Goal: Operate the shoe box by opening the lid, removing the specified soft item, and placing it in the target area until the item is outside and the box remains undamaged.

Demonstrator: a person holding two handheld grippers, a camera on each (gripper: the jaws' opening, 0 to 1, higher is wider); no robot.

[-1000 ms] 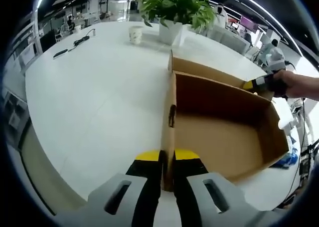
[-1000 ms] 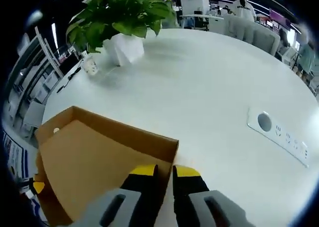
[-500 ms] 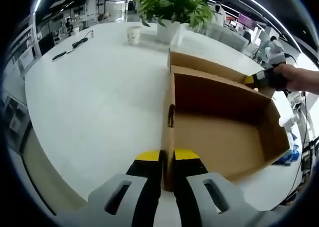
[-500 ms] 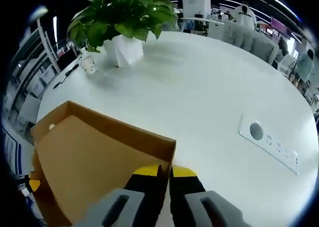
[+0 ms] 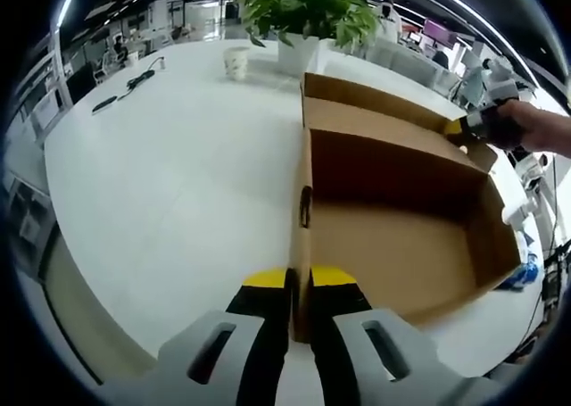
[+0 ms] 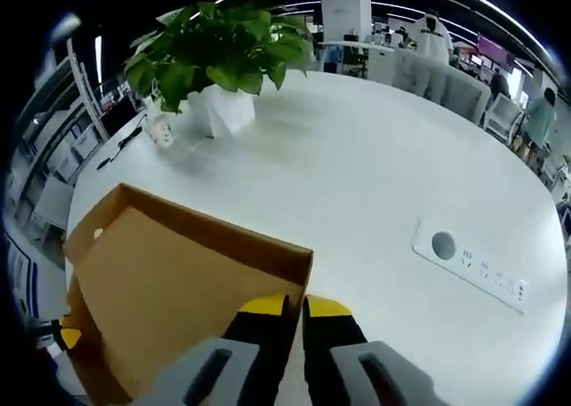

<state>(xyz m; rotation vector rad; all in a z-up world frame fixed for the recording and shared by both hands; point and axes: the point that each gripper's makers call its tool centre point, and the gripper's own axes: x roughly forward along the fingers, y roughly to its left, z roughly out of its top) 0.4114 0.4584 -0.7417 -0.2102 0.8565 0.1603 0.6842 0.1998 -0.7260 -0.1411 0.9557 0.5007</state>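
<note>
Lid raised further, one shoe box, two tools clamping edges

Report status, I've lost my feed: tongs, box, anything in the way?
Left tongs shut on near box wall. Right tongs shut on far wall. Box open, looks empty. Plant and cup stand well clear.

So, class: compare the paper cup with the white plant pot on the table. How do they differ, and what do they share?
The paper cup is smaller than the plant pot. The paper cup carries a faint printed pattern, while the plant pot looks plain white. The plant pot holds a leafy green plant; nothing rises from the paper cup. Both stand upright on the white table, beyond the cardboard box.
</note>
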